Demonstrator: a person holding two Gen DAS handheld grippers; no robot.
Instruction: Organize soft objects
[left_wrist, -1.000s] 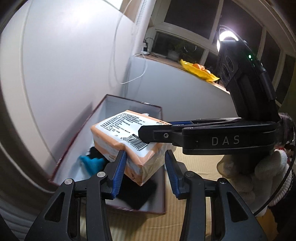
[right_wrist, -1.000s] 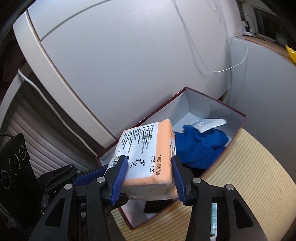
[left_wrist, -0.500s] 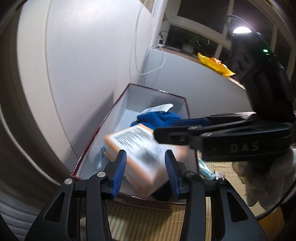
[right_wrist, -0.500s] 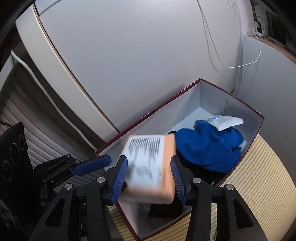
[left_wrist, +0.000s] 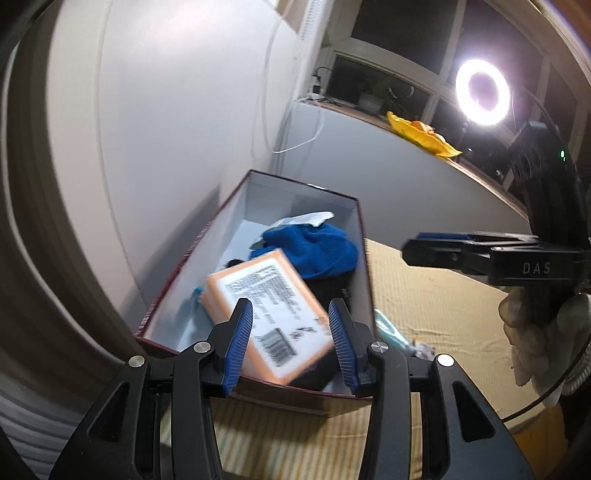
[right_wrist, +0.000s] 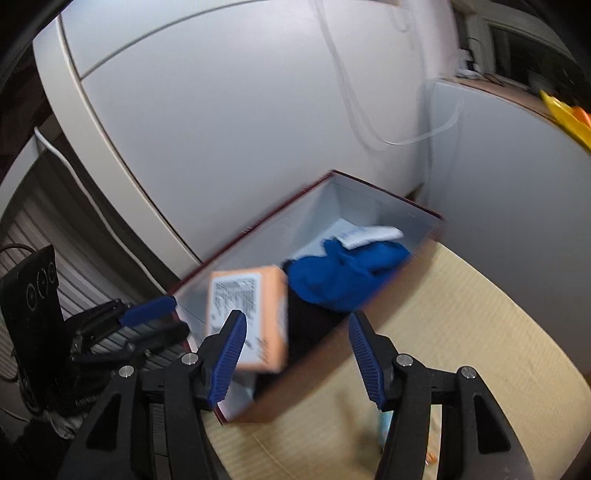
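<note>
An orange tissue pack (left_wrist: 266, 314) (right_wrist: 247, 314) lies tilted in the near end of the dark red box (left_wrist: 258, 177) (right_wrist: 388, 195), free of both grippers. A blue cloth (left_wrist: 310, 251) (right_wrist: 343, 277) with a white label and a black item fill the box behind it. My right gripper (right_wrist: 295, 325) (left_wrist: 421, 247) hangs over the box's near right edge, its jaws opening with nothing between them. My left gripper (left_wrist: 290, 314) (right_wrist: 147, 317) stands open and empty at the box's near left corner.
The box stands on a yellow woven mat (left_wrist: 443, 314) against a white wall (left_wrist: 166, 129) with a hanging white cable. Small packets (left_wrist: 388, 328) lie on the mat by the box. A gloved hand (left_wrist: 535, 332) holds the right gripper. A ring light (left_wrist: 482, 92) shines at the window.
The right gripper let go of the tissue pack, which dropped into the box. The right gripper then drew back to the right with wider jaws. The left gripper's jaws kept their width.
</note>
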